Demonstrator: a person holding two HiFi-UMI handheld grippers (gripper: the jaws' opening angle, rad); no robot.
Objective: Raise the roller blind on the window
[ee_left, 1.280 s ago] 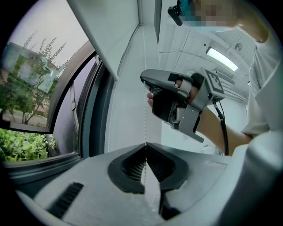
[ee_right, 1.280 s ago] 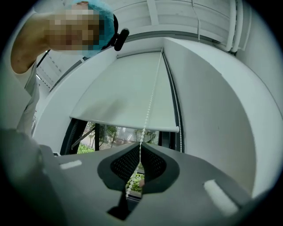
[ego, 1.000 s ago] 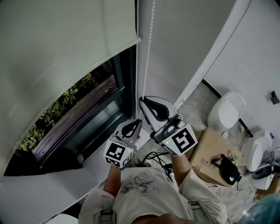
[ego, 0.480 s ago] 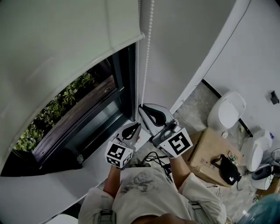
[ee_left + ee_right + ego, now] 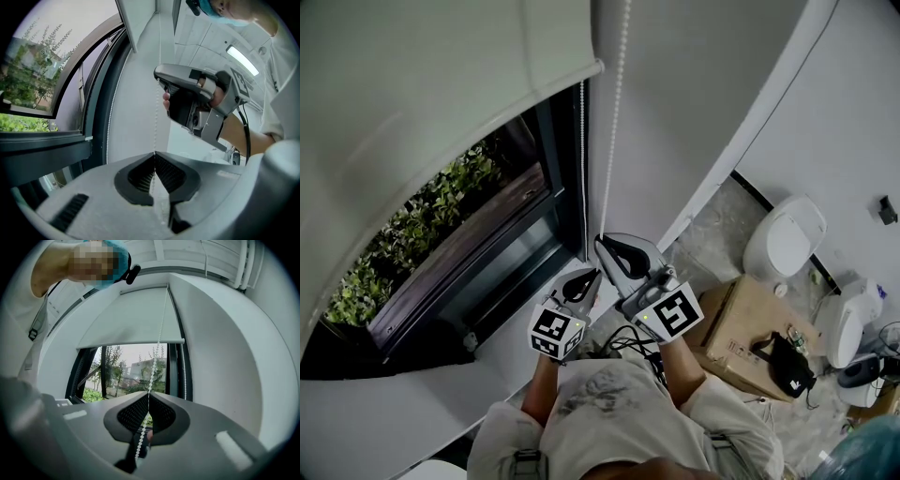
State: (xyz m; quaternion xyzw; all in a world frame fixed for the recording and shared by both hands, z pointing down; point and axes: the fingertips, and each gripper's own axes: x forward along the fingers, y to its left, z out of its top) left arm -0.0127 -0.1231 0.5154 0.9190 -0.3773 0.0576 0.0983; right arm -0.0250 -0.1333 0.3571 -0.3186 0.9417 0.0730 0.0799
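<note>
Hand-over-hand chain pull, blind part-raised, judging by its hem.
Blind (image 5: pixel 441 84) is covering the upper window. Left gripper (image 5: pixel 592 276) is clamping the chain (image 5: pixel 615 112) low; right gripper (image 5: pixel 602 244) is clamping it just above, beads running between both pad pairs. Next, probably: free one, regrip higher, pull down.

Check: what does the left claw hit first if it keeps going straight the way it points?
Probably the right claw: it is shut on the same bead chain just ahead of the left claw, a little right of its line. Depth is unclear, so it might slip past.
</note>
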